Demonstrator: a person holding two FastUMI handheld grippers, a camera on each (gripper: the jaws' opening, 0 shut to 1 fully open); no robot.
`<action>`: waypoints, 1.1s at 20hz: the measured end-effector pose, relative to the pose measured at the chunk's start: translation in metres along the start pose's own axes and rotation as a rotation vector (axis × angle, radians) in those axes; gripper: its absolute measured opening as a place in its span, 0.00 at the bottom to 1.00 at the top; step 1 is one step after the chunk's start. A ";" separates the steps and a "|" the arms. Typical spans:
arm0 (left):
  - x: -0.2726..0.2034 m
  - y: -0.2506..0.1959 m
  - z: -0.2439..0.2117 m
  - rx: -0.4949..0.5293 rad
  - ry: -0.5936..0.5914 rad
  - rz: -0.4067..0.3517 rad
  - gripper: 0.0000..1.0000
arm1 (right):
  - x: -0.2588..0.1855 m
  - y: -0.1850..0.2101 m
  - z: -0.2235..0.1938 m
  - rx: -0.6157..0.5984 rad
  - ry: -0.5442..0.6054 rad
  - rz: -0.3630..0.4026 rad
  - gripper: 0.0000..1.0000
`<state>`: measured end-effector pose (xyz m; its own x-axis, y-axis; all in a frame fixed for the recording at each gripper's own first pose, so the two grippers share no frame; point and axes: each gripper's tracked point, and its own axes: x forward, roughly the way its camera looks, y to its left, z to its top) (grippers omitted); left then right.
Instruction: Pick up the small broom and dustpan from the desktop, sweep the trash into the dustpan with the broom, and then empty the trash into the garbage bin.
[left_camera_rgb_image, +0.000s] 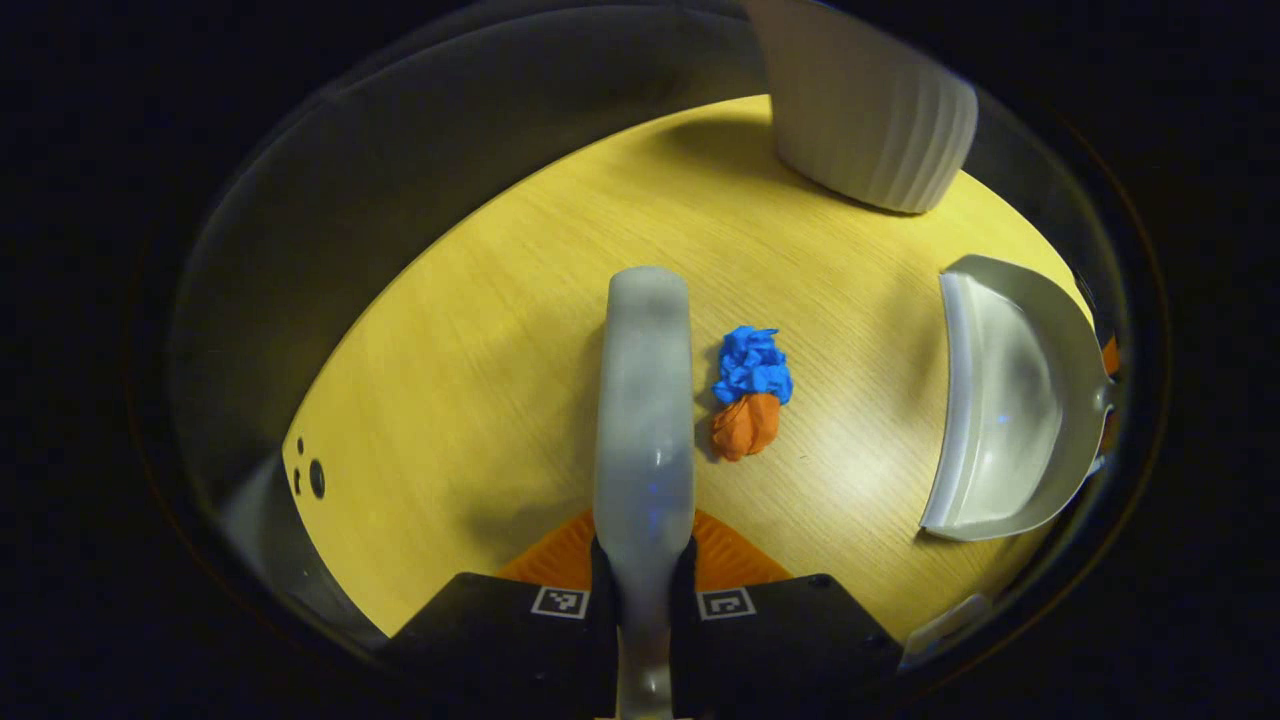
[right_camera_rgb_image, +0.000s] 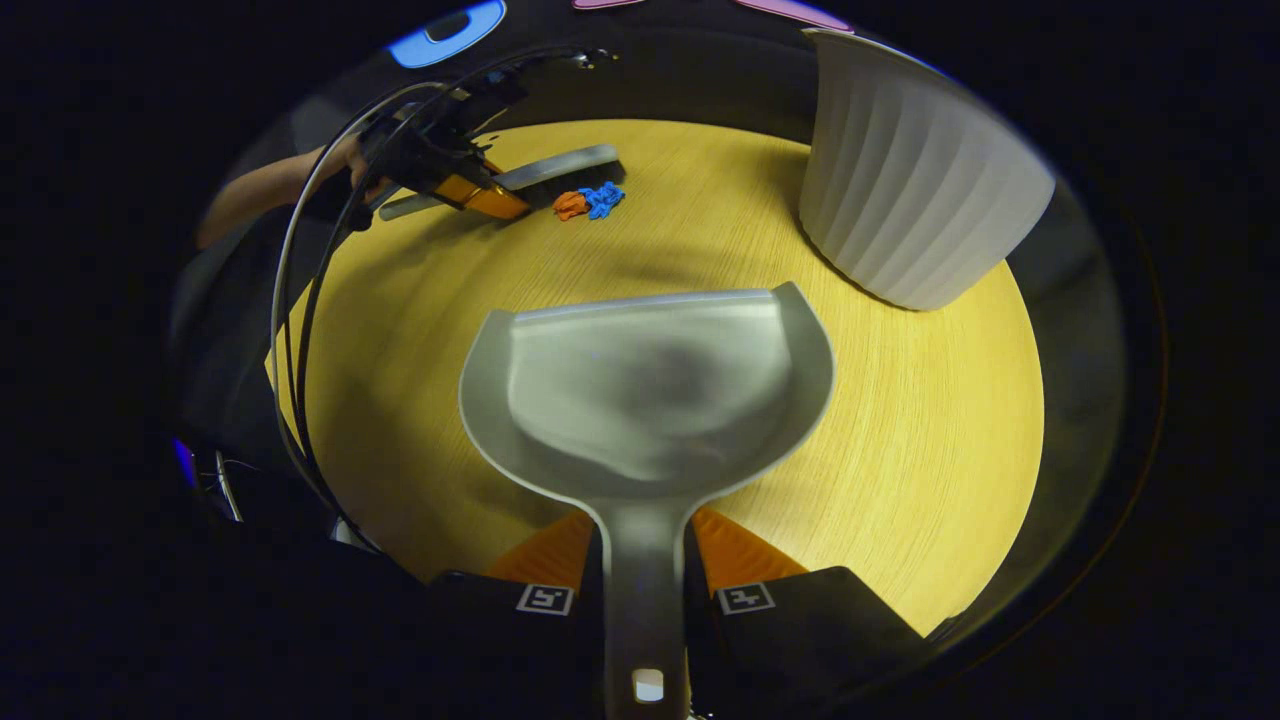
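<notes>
Broom (left_camera_rgb_image: 645, 400) bristles facing away, unseen; its handle end running off below the table (left_camera_rgb_image: 480, 350); garbage bin (left_camera_rgb_image: 865, 100) top cut off beyond the table

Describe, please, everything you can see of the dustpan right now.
The dustpan is pale grey, plastic by its look, with a shallow scoop, a raised curved back wall, a lighter straight front lip and a flat handle with a hole near its end. It is empty. The right hand-held gripper holds its handle between both fingers. It sits low over the wooden table, lip toward the crumpled trash, well short of it.
</notes>
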<state>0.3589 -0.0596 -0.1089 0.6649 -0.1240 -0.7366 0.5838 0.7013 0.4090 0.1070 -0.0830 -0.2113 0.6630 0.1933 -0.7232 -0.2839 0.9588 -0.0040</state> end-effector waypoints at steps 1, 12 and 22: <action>0.001 -0.009 0.005 0.033 -0.007 -0.036 0.25 | -0.001 0.000 0.000 -0.005 -0.001 0.003 0.37; -0.030 -0.142 0.012 0.212 0.005 -0.387 0.23 | 0.001 -0.003 -0.007 -0.038 -0.012 0.017 0.37; -0.071 -0.188 -0.010 0.057 -0.033 -0.371 0.25 | 0.007 -0.005 -0.014 0.008 -0.045 0.041 0.37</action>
<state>0.1971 -0.1754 -0.1386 0.4177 -0.3851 -0.8229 0.8121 0.5644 0.1481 0.1030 -0.0890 -0.2263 0.6817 0.2416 -0.6906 -0.3062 0.9515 0.0306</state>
